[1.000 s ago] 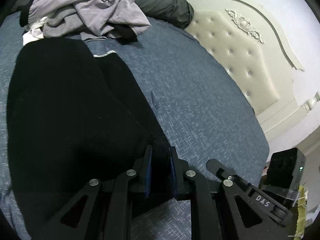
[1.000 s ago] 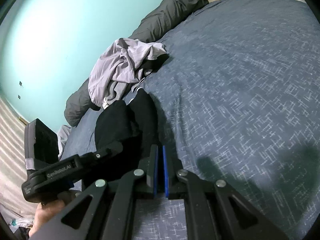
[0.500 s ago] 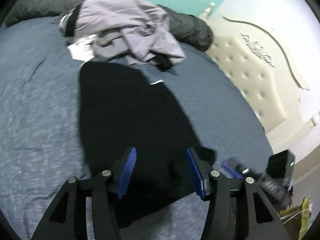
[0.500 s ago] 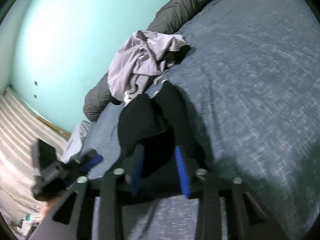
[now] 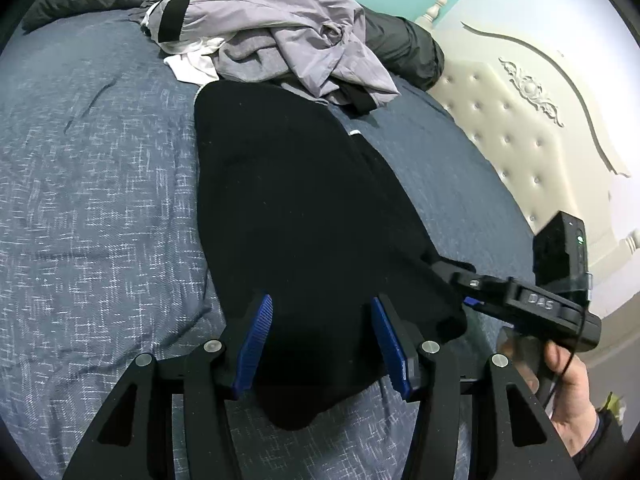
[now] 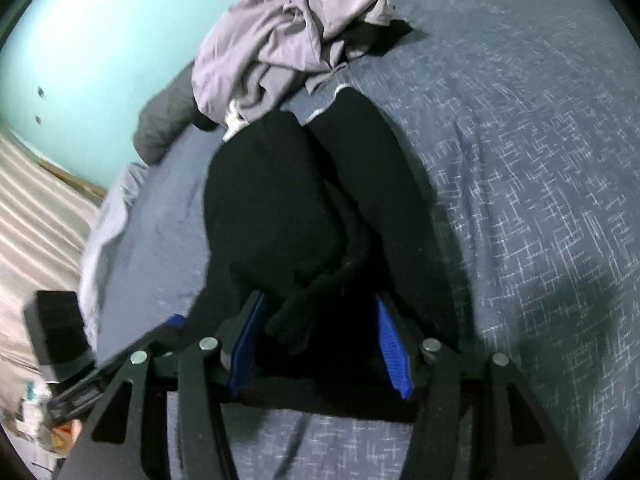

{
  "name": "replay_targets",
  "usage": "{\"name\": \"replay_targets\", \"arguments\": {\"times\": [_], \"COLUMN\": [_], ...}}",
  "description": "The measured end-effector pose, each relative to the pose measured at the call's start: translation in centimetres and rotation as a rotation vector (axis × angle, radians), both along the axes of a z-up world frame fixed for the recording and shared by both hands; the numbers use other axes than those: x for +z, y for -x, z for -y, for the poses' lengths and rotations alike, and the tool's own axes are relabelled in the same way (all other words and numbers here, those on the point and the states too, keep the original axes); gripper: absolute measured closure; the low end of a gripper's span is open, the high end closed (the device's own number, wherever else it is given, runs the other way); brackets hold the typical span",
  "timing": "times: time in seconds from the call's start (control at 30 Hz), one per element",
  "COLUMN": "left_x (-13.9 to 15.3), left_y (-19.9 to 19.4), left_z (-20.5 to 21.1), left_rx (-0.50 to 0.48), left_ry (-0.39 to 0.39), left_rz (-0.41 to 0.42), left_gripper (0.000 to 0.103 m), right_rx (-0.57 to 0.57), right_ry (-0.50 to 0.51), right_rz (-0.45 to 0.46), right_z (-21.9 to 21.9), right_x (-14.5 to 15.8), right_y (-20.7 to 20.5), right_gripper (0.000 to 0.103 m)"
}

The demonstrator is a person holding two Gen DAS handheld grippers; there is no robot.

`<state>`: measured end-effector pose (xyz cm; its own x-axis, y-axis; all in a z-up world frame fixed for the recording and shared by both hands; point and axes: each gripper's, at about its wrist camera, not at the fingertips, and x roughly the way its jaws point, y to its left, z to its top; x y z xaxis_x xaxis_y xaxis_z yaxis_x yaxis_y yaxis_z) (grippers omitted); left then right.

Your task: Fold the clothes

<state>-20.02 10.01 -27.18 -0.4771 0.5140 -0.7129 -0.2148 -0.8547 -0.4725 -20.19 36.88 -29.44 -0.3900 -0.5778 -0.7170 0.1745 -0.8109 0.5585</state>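
A black garment lies lengthwise on the blue bedspread, its near end towards me. My left gripper hovers open over that end, and its blue pads stand apart without pressing the cloth. My right gripper shows at the garment's right corner, held by a hand. In the right wrist view the black garment is doubled over, with a rumpled edge between the jaws. My right gripper is opening, its pads off the cloth. My left gripper is blurred at the lower left.
A heap of grey and lilac clothes sits just beyond the garment's far end. A dark grey bolster lies along the turquoise wall. A cream tufted headboard stands to the right. Bare bedspread stretches to the right of the garment.
Both grippers were shut on the garment's near edge a second ago. They have opened and let it go, and both views have swung so the garment now lies ahead.
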Motion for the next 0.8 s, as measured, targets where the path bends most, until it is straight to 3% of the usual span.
{"name": "replay_targets", "arguments": {"times": [0.03, 0.07, 0.1, 0.17, 0.4, 0.5, 0.67, 0.8], "left_x": [-0.1, -0.2, -0.3, -0.5, -0.5, -0.8, -1.6, -1.6], "left_y": [0.1, 0.1, 0.0, -0.1, -0.5, -0.7, -1.1, -1.2], "left_z": [-0.1, -0.2, -0.3, -0.7, -1.4, -2.2, -3.2, -3.3], "left_rx": [-0.004, -0.009, -0.014, -0.025, -0.061, -0.083, -0.11, -0.103], "left_ry": [0.001, 0.007, 0.015, 0.033, 0.038, 0.074, 0.101, 0.112], "left_rz": [0.003, 0.006, 0.007, 0.007, 0.015, 0.021, 0.033, 0.034], "left_gripper": [0.047, 0.047, 0.047, 0.047, 0.047, 0.047, 0.047, 0.047], "right_rx": [0.016, 0.035, 0.039, 0.043, 0.079, 0.089, 0.037, 0.04], "right_ry": [-0.026, -0.05, -0.061, -0.083, -0.152, -0.207, -0.25, -0.24], "right_rz": [0.0, -0.007, -0.011, -0.028, -0.234, -0.232, -0.046, -0.038], "right_z": [0.4, 0.9, 1.0, 1.2, 1.0, 0.7, -1.2, -1.3], "right_x": [-0.2, -0.2, -0.1, 0.3, 6.9, 6.3, -0.1, -0.4], "right_y": [0.0, 0.1, 0.0, -0.1, -3.2, -4.1, -4.0, -3.8], "right_gripper": [0.056, 0.077, 0.084, 0.088, 0.092, 0.092, 0.092, 0.09]}}
